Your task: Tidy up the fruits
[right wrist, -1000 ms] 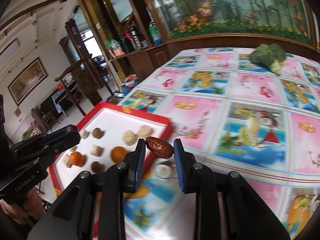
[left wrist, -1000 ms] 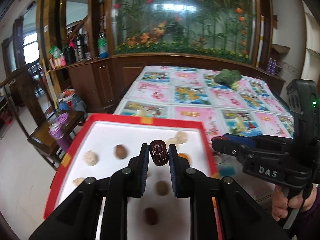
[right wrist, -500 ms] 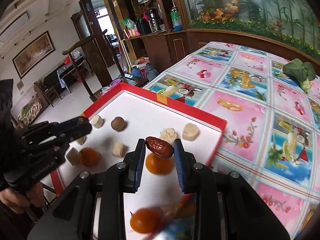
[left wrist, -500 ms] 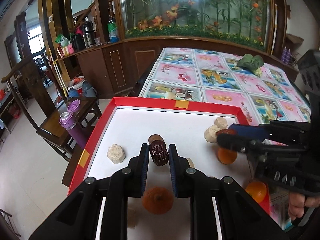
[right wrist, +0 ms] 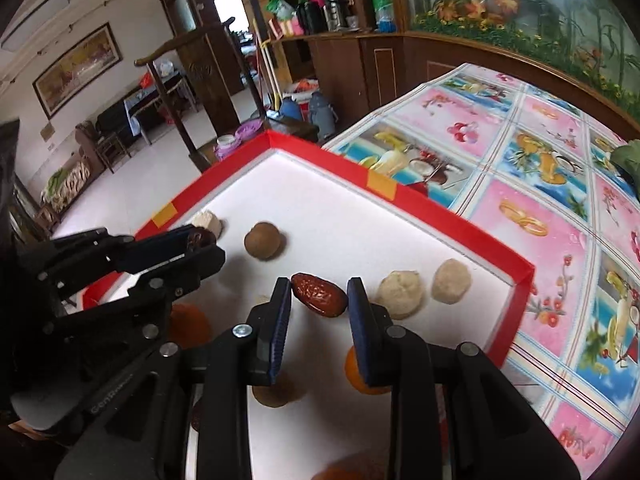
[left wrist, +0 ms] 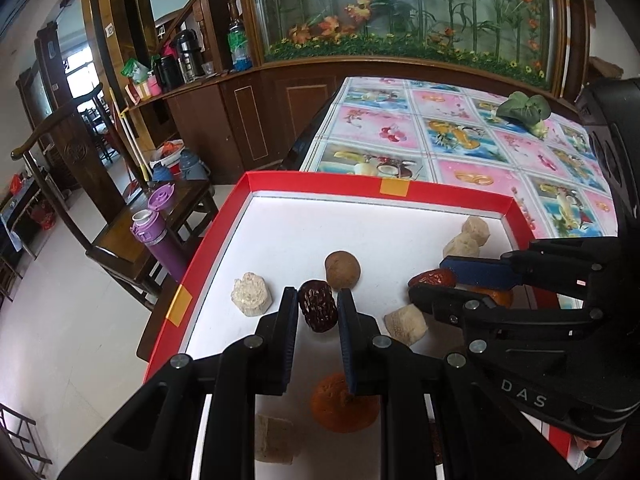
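My left gripper is shut on a dark wrinkled date, held over the white floor of the red-rimmed tray. My right gripper is shut on a reddish-brown date over the same tray. In the left wrist view the right gripper comes in from the right with its date. In the right wrist view the left gripper sits at the left. A round brown fruit lies just beyond the left gripper.
Pale lumps, an orange fruit and a beige cube lie in the tray. A leafy green vegetable sits far back on the patterned tablecloth. A wooden chair with a purple bottle stands left of the table.
Both grippers have moved forward and lower over the tray, each still holding its date. The right gripper has come closer to the left one.
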`<action>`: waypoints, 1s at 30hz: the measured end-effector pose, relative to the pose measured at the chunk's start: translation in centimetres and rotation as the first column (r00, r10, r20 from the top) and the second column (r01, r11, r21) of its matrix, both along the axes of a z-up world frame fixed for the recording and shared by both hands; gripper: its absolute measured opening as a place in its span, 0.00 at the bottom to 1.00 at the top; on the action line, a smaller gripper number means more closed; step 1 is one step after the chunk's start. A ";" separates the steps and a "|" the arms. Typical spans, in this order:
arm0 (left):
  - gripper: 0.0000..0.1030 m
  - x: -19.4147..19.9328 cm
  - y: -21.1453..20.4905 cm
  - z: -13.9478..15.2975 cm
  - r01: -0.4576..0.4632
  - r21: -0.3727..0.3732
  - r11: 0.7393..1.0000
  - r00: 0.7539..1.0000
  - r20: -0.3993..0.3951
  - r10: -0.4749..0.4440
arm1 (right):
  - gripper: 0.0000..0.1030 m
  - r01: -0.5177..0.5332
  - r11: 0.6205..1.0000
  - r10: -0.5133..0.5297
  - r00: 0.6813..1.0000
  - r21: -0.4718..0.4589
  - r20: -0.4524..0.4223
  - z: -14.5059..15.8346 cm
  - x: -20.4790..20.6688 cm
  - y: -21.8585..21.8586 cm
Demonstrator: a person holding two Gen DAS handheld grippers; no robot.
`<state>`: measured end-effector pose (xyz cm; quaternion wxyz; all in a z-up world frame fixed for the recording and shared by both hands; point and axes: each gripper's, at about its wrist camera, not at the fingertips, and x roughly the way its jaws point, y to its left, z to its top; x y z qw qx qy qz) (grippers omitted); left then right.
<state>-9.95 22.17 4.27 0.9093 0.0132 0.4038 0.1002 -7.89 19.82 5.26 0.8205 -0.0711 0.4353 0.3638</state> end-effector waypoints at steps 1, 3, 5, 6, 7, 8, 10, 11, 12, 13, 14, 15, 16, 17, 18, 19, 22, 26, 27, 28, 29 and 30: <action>0.18 0.0 0.0 -0.1 -0.003 0.001 1.000 1.000 -0.004 0.003 | 0.31 0.002 1.000 -0.002 1.000 -0.009 -0.002 -0.2 0.0 0.2; 0.19 0.0 -0.1 -0.3 -0.015 0.008 1.000 1.000 -0.011 0.015 | 0.31 0.004 1.000 -0.004 1.000 -0.023 -0.002 -0.5 0.0 0.3; 0.19 -0.2 -0.3 -0.3 -0.019 0.012 1.000 1.000 -0.010 0.019 | 0.31 0.006 0.999 -0.005 1.000 -0.034 0.013 -0.5 0.0 0.4; 0.20 -0.3 -0.4 -0.3 -0.020 0.013 1.000 1.000 -0.007 0.020 | 0.31 0.000 0.999 0.000 1.000 -0.041 0.016 -0.5 -0.1 0.5; 0.23 -0.4 -0.5 -0.2 -0.028 0.020 0.999 1.000 -0.005 0.028 | 0.31 -0.004 0.999 0.005 1.000 -0.043 0.016 -0.4 -0.2 0.4; 0.28 -0.6 -0.6 -0.1 -0.035 0.026 0.999 0.999 0.000 0.035 | 0.32 -0.008 0.999 0.008 1.000 -0.038 0.014 -0.3 -0.3 0.3; 0.37 -1.4 -0.9 0.5 -0.053 0.034 0.998 0.998 0.032 0.052 | 0.39 -0.005 1.000 0.005 1.000 -0.013 0.011 0.0 -0.6 -0.3; 0.45 -1.7 -1.0 0.8 -0.063 0.037 0.997 0.997 0.046 0.062 | 0.42 0.002 1.000 -0.002 1.000 0.004 0.012 0.2 -0.7 -0.7; 0.50 -2.0 -1.1 1.2 -0.070 0.036 0.997 0.996 0.059 0.067 | 0.44 0.007 1.000 -0.008 1.000 0.021 0.012 0.4 -0.8 -1.3; 0.52 -2.5 -1.3 1.7 -0.077 0.031 0.997 0.994 0.078 0.074 | 0.45 0.010 0.999 -0.010 1.000 0.033 0.013 0.6 -0.9 -1.6; 0.56 -3.1 -1.5 2.3 -0.088 0.024 0.996 0.991 0.103 0.085 | 0.45 0.015 0.999 -0.015 1.000 0.047 0.017 0.8 -1.2 -2.2; 0.63 -3.5 -1.7 2.8 -0.096 0.022 0.995 0.988 0.124 0.092 | 0.45 0.024 0.998 -0.026 0.999 0.058 0.026 1.2 -1.5 -2.9; 0.67 -3.9 -1.9 3.3 -0.101 0.022 0.995 0.985 0.142 0.097 | 0.45 0.030 0.997 -0.032 0.999 0.066 0.032 1.4 -1.6 -3.3; 0.71 -4.6 -2.3 4.0 -0.108 0.023 0.994 0.981 0.166 0.102 | 0.45 0.038 0.996 -0.041 0.998 0.078 0.038 1.8 -1.9 -3.9; 0.74 -4.9 -2.6 4.5 -0.110 0.022 0.994 0.978 0.183 0.105 | 0.46 0.045 0.995 -0.049 0.998 0.087 0.045 2.1 -2.2 -4.5; 0.75 -5.3 -3.0 5.0 -0.112 0.020 0.994 0.974 0.198 0.106 | 0.46 0.059 0.993 -0.065 0.996 0.098 0.058 2.5 -2.6 -5.3; 0.76 -6.5 -4.0 6.3 -0.112 0.014 0.994 0.969 0.224 0.106 | 0.50 0.099 0.989 -0.110 0.989 0.114 0.100 3.7 -4.2 -7.2; 0.77 -8.1 -5.4 7.6 -0.115 0.010 0.993 0.963 0.245 0.109 | 0.52 0.120 0.983 -0.142 0.977 0.138 0.160 5.3 -6.9 -9.6; 0.77 -8.6 -5.7 7.9 -0.120 0.007 0.993 0.961 0.252 0.115 | 0.54 0.127 0.982 -0.151 0.973 0.143 0.173 5.7 -7.5 -10.1; 0.77 -9.0 -6.0 8.2 -0.130 0.006 0.991 0.959 0.256 0.125 | 0.56 0.137 0.979 -0.165 0.968 0.154 0.187 6.1 -8.3 -10.9; 0.80 -9.4 -6.3 8.4 -0.145 0.010 0.989 0.955 0.261 0.137 | 0.57 0.148 0.974 -0.181 0.963 0.170 0.200 6.5 -9.0 -11.6; 0.81 -10.0 -6.7 8.6 -0.164 0.022 0.986 0.950 0.274 0.152 | 0.59 0.162 0.969 -0.201 0.956 0.189 0.214 7.0 -9.9 -12.4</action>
